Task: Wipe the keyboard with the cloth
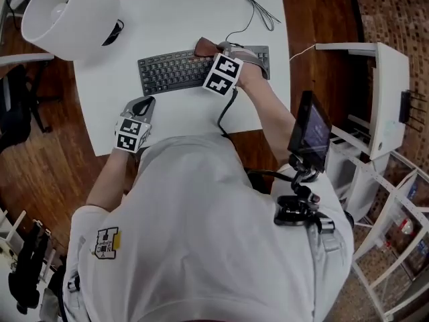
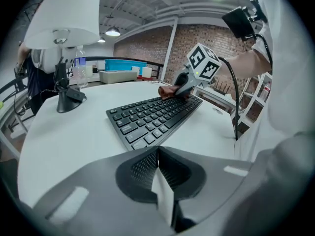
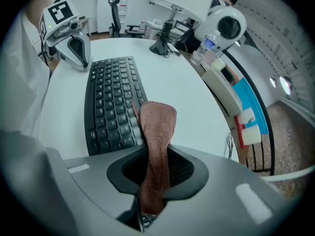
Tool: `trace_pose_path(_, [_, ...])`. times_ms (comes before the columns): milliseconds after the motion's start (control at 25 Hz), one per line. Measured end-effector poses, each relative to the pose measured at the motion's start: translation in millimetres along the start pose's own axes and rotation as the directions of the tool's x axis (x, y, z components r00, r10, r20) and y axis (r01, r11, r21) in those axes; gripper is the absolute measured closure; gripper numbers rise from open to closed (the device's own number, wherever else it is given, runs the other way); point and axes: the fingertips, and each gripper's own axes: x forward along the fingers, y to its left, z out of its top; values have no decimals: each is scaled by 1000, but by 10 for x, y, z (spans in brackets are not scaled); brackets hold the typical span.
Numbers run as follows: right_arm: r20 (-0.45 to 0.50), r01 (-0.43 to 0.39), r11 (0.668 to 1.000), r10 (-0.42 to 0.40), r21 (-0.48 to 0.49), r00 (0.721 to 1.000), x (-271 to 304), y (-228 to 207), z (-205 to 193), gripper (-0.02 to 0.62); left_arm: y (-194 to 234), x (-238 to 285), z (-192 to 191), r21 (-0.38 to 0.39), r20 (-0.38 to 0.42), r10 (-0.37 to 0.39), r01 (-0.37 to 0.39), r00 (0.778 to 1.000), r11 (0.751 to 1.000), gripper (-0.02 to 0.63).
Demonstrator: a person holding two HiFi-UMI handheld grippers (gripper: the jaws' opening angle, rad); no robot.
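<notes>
Right at the keyboard (image 1: 174, 71), the right gripper (image 1: 209, 48) was clamped on the brown cloth (image 3: 156, 132). Its jaws pinched a folded strip of the cloth, and the free end stuck out ahead of them. That end lay on the keys along the keyboard's far edge, right of its middle, and the gripper pointed steeply down at it. The cube with square markers (image 1: 222, 74) stood above the keyboard's right half, with the person's right forearm reaching over that end.

The left gripper (image 2: 158, 181) had its jaws closed together. It was off the keyboard's near left corner, apart from it, over the white table (image 1: 181, 12). It pointed toward the keyboard.

The black keyboard lay flat on the table, slightly askew. A thin dark cable (image 1: 255, 9) ran away from its far right side. A lamp with a white shade (image 1: 67, 9) stood beyond the keyboard's left end. A white cabinet (image 1: 389, 92) stood off the table, well to the keyboard's right.
</notes>
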Motion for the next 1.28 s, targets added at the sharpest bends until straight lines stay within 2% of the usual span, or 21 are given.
trace_pose_path(160, [-90,61,989,-49,133,995,7,-280,-779,515,-37,100,-7,8,-11,-6,6,1000,1000,606])
trace_pose_path(320, [-179,120,963,-77,240,981,44,-467,-1426,515,-1,162,-95,8,-22,-5,5,1000,1000,606])
trace_pose_path(480, [-218,143,944,-78,298,973,-83,-545,-1659,515,9,27,-71,4,-34,5,-5,999,1000,606])
trace_pose_path(680, [-242,172,940,-100,296,965,-100,-581,-1690,515,-19,29,-77,-2,-20,1,-1,1000,1000,606])
trace_pose_path(800, [-214,180,947,-124,266,969,-150,-498,-1378,515,42,14,-162,-21,5,-1,2,1000,1000,606])
trace_pose_path(920, [-123,150,963,-125,224,984,-289,-296,-789,515,55,-97,-159,-39,25,-2,3,1000,999,606])
trace_pose_path(1000, [-38,112,977,-107,180,994,-350,-88,-251,515,64,-186,-164,-45,37,-1,3,999,999,606])
trace_pose_path(1120, [95,46,997,-52,61,994,-339,338,689,515,95,-322,-243,-56,48,7,-4,999,998,606])
trace_pose_path(1280, [195,-9,994,30,-104,980,-206,859,1709,515,126,-507,-375,-74,50,26,-22,998,997,606])
